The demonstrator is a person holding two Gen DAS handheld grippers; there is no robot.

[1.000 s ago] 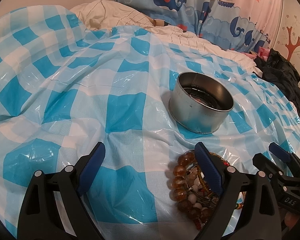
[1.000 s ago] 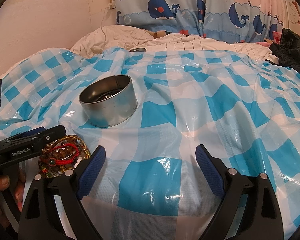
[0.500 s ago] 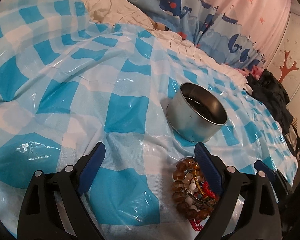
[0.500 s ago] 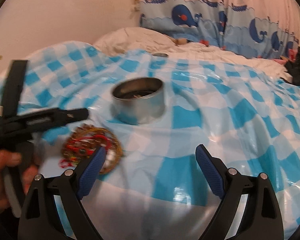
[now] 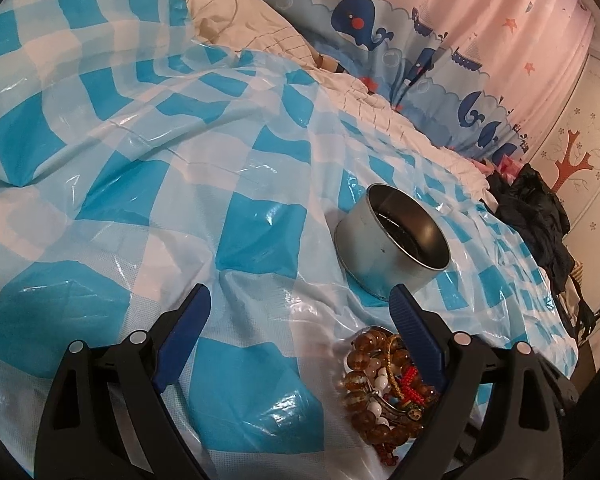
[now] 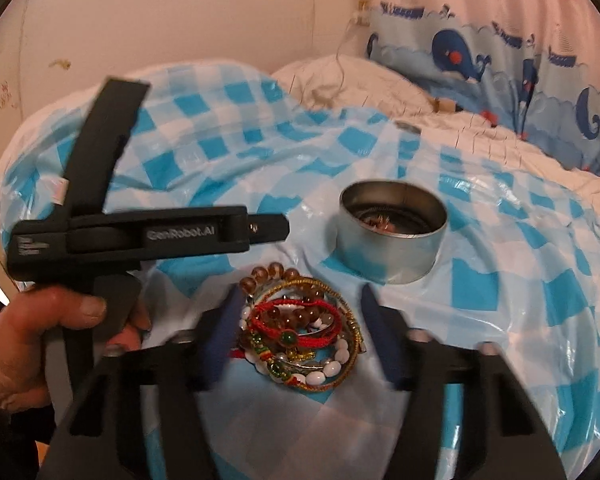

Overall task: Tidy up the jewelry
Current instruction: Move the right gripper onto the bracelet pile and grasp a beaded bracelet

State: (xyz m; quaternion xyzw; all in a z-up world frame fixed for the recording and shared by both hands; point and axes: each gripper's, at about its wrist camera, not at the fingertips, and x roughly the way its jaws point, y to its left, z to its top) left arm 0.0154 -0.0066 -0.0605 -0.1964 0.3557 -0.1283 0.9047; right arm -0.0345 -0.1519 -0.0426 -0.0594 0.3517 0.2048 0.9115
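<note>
- Bracelets (image 6: 300,336) lie in a tangled heap on the blue-checked plastic sheet (image 6: 500,292) spread over the bed, just in front of the round metal tin (image 6: 392,236), near it but not touching
- Heap mixes amber bead strings, white beads, a red cord and thin gold bangles; by the look of it each piece is light, and the beaded ones are loose and floppy, so one strand could slide out or drag its neighbours along
- Bangles seem stiff and smooth, likely slippery against the pads; the red cord or a bead string probably gives a surer hold, pinched across the edge of the heap
- Plastic sheet is glossy and crinkled over soft bedding, so pressing down would likely sink rather than steady anything
- Right tongs (image 6: 296,340) straddle the heap, jaws closing with the bracelets between them; blur hides whether the pads touch yet
- Left tongs (image 5: 300,344) are spread wide and grasp nothing, the heap just beside one pad
- Tin already holds something reddish, too blurred to name
- Writing on the left tool's side reads "GenRobot.AI"
</note>
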